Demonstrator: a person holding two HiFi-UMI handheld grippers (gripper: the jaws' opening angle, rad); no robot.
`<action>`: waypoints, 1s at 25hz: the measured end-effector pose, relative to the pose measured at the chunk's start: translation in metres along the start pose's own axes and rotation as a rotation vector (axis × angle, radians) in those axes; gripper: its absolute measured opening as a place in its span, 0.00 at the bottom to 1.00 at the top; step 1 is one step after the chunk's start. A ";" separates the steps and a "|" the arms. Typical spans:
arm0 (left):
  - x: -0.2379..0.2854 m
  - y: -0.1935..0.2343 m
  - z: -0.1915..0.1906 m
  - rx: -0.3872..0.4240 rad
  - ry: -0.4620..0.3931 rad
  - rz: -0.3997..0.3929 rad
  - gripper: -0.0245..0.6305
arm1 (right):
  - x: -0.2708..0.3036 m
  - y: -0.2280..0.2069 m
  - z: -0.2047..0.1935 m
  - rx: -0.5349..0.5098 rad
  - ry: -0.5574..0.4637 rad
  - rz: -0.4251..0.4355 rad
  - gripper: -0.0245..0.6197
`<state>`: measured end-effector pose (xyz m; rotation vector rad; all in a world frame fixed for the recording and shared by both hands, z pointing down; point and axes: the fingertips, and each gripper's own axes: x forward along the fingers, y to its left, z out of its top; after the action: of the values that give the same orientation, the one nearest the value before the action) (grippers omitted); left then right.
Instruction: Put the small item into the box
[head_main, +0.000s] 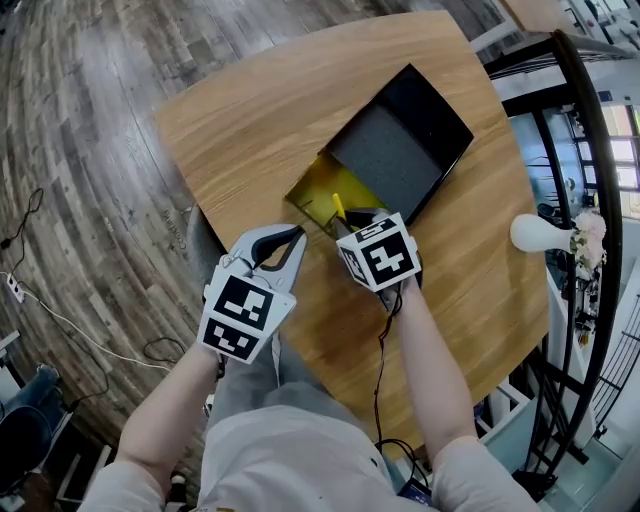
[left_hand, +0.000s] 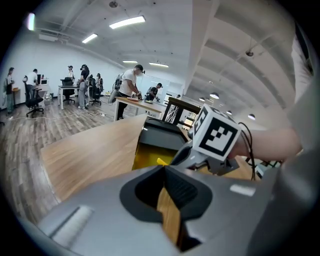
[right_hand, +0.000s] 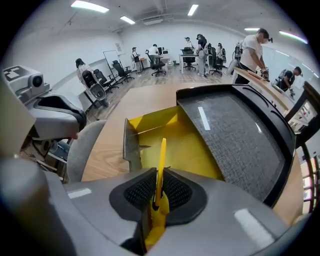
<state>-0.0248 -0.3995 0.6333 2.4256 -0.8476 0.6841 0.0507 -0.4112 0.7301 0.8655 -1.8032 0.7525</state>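
Jaws of R gripper (right_hand: 157, 192) pinch thin yellow strip (right_hand: 161, 160) above open yellow box (right_hand: 200, 150); L gripper (left_hand: 167, 187) jaws closed together, empty, at tabletop (head_main: 260, 120) edge.

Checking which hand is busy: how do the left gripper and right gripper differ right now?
The right gripper is shut on a thin yellow item; the left gripper is shut on nothing. The right gripper reaches the open box and its yellow inside; the left gripper sits back from the box. Both carry marker cubes.
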 end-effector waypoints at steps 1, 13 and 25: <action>0.001 -0.001 0.000 -0.002 -0.002 0.000 0.04 | 0.000 0.000 -0.001 -0.007 0.006 0.002 0.11; -0.015 -0.008 0.000 -0.006 -0.009 0.004 0.04 | 0.001 0.002 -0.003 -0.039 0.014 -0.018 0.11; -0.062 -0.029 0.021 -0.001 -0.055 0.045 0.04 | -0.035 0.003 -0.001 0.065 -0.083 -0.015 0.12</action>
<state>-0.0421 -0.3644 0.5730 2.4407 -0.9261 0.6360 0.0590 -0.4010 0.6975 0.9645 -1.8520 0.7800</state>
